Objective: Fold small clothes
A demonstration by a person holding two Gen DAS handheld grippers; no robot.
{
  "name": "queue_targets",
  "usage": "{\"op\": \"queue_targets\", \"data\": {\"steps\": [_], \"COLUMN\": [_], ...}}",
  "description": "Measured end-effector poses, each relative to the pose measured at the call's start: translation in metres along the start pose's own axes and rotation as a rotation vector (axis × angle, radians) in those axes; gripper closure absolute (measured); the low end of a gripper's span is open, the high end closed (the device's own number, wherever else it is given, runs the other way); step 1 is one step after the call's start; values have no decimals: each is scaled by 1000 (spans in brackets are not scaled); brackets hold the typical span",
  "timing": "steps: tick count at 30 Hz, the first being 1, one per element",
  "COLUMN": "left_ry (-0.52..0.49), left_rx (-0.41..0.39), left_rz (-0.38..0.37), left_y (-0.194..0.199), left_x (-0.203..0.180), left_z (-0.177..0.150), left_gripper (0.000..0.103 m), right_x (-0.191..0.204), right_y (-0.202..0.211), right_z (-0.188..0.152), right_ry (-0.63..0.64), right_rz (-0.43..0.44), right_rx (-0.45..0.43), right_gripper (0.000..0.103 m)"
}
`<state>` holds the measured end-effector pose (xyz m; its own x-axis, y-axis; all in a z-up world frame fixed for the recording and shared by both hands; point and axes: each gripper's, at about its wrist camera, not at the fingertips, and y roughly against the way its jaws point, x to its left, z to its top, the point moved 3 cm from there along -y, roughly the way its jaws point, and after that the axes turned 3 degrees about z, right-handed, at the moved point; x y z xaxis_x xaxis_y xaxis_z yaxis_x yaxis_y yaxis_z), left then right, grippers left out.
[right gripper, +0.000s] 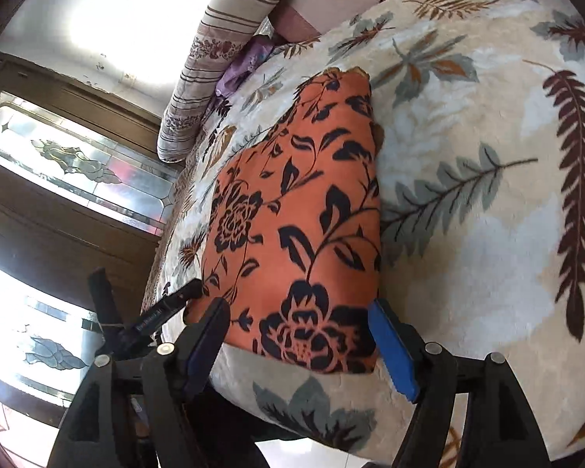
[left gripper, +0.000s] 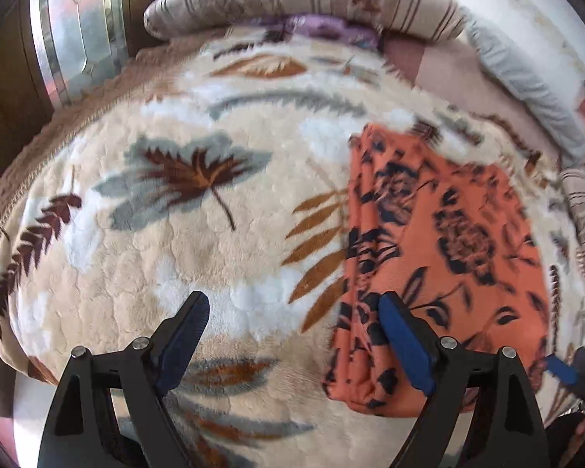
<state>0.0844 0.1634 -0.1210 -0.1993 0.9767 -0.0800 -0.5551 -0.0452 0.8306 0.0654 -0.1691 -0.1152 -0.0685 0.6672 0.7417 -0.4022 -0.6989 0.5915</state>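
An orange garment with a black flower print (left gripper: pixel 444 249) lies folded flat on the cream leaf-patterned blanket (left gripper: pixel 175 241). My left gripper (left gripper: pixel 292 308) is open and empty, its right finger over the garment's left edge, its left finger over bare blanket. In the right wrist view the same garment (right gripper: pixel 296 226) lies in front of my right gripper (right gripper: pixel 298 319), which is open and empty with the garment's near edge between its spread fingers. The left gripper's tip (right gripper: pixel 175 304) shows at the garment's left side.
A striped bolster pillow (left gripper: pixel 300 0) lies along the head of the bed, with purple cloth (left gripper: pixel 323 31) beneath it. A wooden wardrobe with glass panels (right gripper: pixel 70 163) stands beside the bed. The blanket's near edge (right gripper: pixel 331 433) drops off just under my right gripper.
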Motion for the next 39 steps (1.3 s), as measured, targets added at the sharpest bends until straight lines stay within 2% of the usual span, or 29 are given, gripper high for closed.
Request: {"op": "queue_targets", "data": {"steps": [3, 5, 8, 10, 14, 19, 25, 30, 34, 37, 39], "left_ry": [-29, -50, -71, -44, -47, -21, 0, 19, 19, -1, -11], "left_rx": [-42, -17, 81, 77, 19, -36, 57, 68, 115, 139, 132], "left_rz": [-27, -53, -44, -60, -51, -110, -135, -285, -256, -237, -223], "left_y": [19, 16, -16, -19, 7, 22, -14, -26, -54, -66, -67], "left_x": [-9, -16, -21, -16, -18, -16, -14, -27, -31, -35, -36], "left_z": [-7, -18, -41, -46, -36, -11, -3, 25, 37, 34, 34], "left_gripper": [14, 14, 13, 13, 14, 14, 14, 14, 14, 14, 14], "right_x": [-5, -13, -21, -24, -26, -27, -25, -30, -38, -42, -34], "right_y": [14, 17, 19, 22, 24, 22, 9, -20, -54, -76, -81], "right_z": [-13, -17, -22, -25, -24, -12, 12, 51, 77, 80, 78], "right_ry": [-32, -73, -105, -116, -117, -113, -97, -89, -93, -89, -32], "right_rz": [32, 42, 47, 55, 55, 58, 74, 95, 47, 38, 36], "right_rx": [-39, -43, -44, -47, -48, -52, -43, -8, 34, 74, 69], "right_gripper": [27, 27, 27, 27, 27, 27, 27, 27, 27, 28, 30]}}
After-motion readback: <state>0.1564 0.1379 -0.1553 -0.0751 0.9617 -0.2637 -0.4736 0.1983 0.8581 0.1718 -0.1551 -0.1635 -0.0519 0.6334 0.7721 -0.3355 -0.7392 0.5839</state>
